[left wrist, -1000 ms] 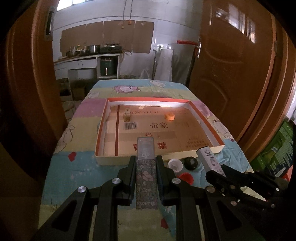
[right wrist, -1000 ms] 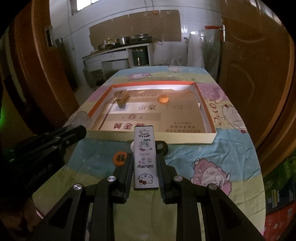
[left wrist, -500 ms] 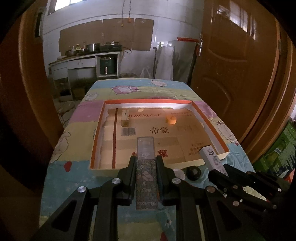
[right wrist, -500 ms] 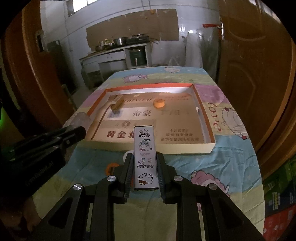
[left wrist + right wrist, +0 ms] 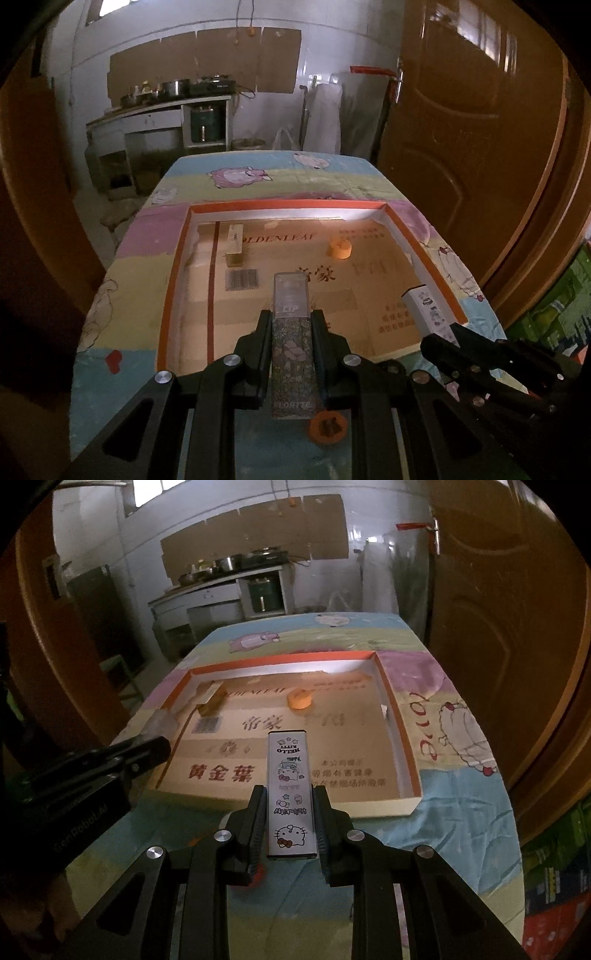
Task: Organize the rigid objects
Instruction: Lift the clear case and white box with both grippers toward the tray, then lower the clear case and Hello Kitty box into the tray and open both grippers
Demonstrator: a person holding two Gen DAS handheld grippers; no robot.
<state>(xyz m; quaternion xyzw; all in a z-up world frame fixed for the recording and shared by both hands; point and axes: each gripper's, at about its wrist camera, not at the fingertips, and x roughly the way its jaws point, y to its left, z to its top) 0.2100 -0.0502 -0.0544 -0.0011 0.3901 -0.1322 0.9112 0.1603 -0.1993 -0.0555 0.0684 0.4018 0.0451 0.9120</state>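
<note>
My left gripper (image 5: 290, 316) is shut on a floral lip-product box (image 5: 291, 343) with a clear top, held over the near edge of the shallow cardboard tray (image 5: 170, 291). My right gripper (image 5: 289, 793) is shut on a white Hello Kitty box (image 5: 290, 790), its far end reaching over the tray's front wall (image 5: 369, 806). In the left wrist view the right gripper's white box (image 5: 428, 314) shows at the right. Inside the tray lie a small tan box (image 5: 235, 245) and an orange round piece (image 5: 340, 249).
An orange cap (image 5: 328, 428) lies on the cartoon-print tablecloth (image 5: 122, 266) under the left gripper. Wooden doors (image 5: 472, 140) stand close on the right. A kitchen counter with pots (image 5: 173, 92) is beyond the table's far end.
Both grippers have moved forward toward the tray with their boxes held. The caps on the cloth in front of the tray have slipped under the grippers.
</note>
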